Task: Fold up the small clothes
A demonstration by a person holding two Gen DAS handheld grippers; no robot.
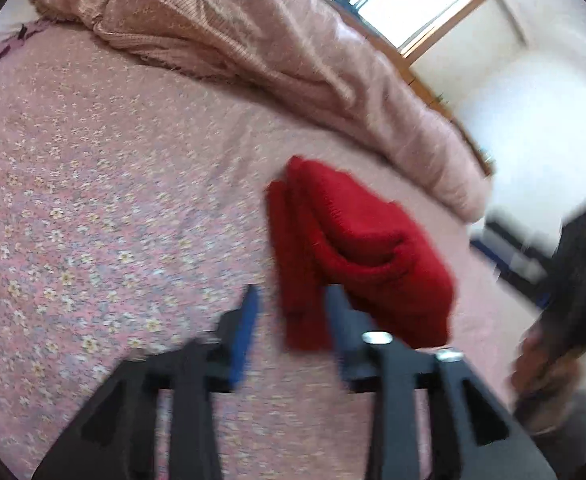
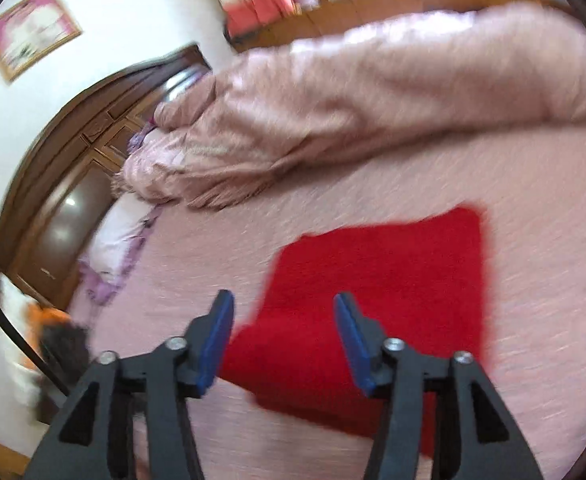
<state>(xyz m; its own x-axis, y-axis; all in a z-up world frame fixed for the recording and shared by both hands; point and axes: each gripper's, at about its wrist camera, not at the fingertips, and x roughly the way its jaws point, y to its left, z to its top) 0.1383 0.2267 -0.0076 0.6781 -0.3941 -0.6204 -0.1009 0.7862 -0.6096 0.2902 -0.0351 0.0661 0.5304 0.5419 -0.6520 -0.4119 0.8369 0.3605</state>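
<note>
A small red knitted garment (image 1: 357,248) lies folded on the pink flowered bedspread (image 1: 93,200). In the left wrist view my left gripper (image 1: 293,300) is open just before its near edge, and the right blue pad (image 1: 335,312) overlaps the cloth's lower corner. In the right wrist view the same red garment (image 2: 381,280) lies flat as a rough rectangle. My right gripper (image 2: 284,304) is open above its near left part and holds nothing. Both views are blurred by motion.
A rumpled pink quilt (image 1: 253,40) is heaped along the far side of the bed, also in the right wrist view (image 2: 373,100). A dark wooden headboard (image 2: 65,152) and pillow (image 2: 121,232) lie to the left. The other handheld gripper (image 1: 573,280) shows at the right edge.
</note>
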